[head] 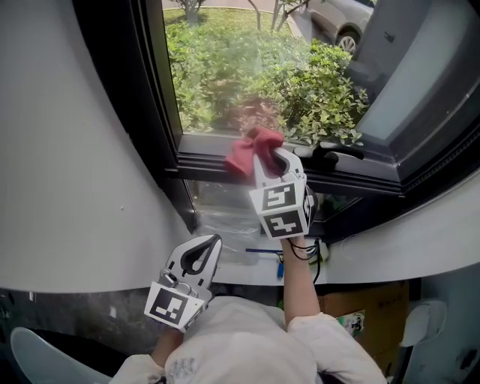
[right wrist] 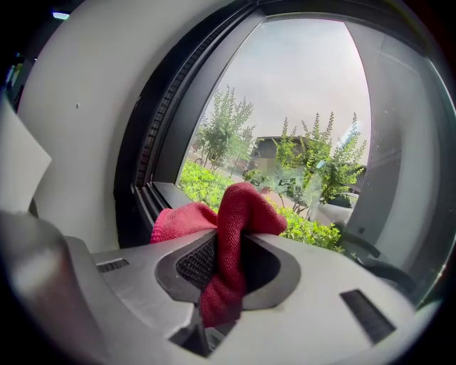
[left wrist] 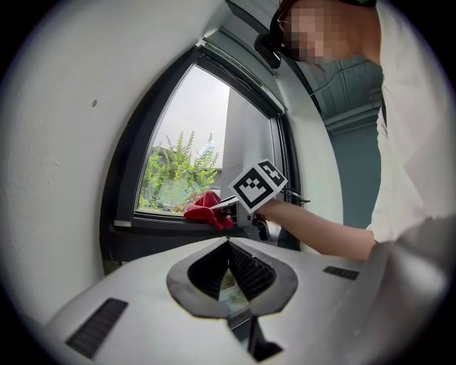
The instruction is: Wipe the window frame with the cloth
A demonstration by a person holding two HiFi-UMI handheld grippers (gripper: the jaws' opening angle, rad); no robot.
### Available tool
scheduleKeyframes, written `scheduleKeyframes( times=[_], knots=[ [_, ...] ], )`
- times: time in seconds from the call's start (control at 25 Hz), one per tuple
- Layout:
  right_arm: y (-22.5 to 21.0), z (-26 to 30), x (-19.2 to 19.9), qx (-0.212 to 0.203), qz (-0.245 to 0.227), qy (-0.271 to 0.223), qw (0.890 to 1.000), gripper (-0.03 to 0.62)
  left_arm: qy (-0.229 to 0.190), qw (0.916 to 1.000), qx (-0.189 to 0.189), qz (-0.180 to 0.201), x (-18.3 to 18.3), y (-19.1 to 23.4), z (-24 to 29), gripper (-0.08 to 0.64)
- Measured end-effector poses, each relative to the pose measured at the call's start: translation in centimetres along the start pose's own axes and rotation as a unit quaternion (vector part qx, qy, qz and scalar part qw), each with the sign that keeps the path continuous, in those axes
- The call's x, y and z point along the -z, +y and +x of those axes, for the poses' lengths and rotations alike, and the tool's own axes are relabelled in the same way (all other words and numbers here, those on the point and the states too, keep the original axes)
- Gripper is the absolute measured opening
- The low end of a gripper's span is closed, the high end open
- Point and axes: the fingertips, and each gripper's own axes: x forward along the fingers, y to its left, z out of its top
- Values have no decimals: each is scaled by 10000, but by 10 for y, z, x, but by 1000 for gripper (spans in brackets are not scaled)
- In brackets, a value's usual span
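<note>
While its two jaws are clamped on a fold of the red cloth [right wrist: 231, 214], the right gripper [head: 264, 156] reaches forward to the bottom of the window. The cloth runs up through the gap between the ribbed pads and bunches out past the tips in a soft lump. That lump lies against the lower rail of the dark window frame [head: 206, 161], just below the glass [head: 225, 67] and a little right of the frame's lower left corner. The marker cube [head: 279, 210] sits behind the jaws, and the person's bare forearm [head: 298, 281] stretches back from it toward the body. A black window handle [head: 339, 152] lies on the rail just to the right of the gripper. The left gripper [head: 213, 244] hangs low, well apart from the window and close to the person's torso. Its jaws meet at the tips with nothing between them, and it points up toward the sill. A white wall [head: 75, 150] curves beside the frame on the left. Outside the pane grow green shrubs [head: 300, 82], and part of a car [head: 341, 22] shows at the top.
</note>
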Motion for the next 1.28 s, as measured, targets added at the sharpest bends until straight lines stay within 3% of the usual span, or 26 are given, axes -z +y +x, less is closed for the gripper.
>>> scheduleKeyframes(
  times=[1.28],
  knots=[
    [-34, -16, 21, 193, 407, -139, 9989, 84, -1, 10000, 94, 28, -1, -13, 6, 9]
  ],
)
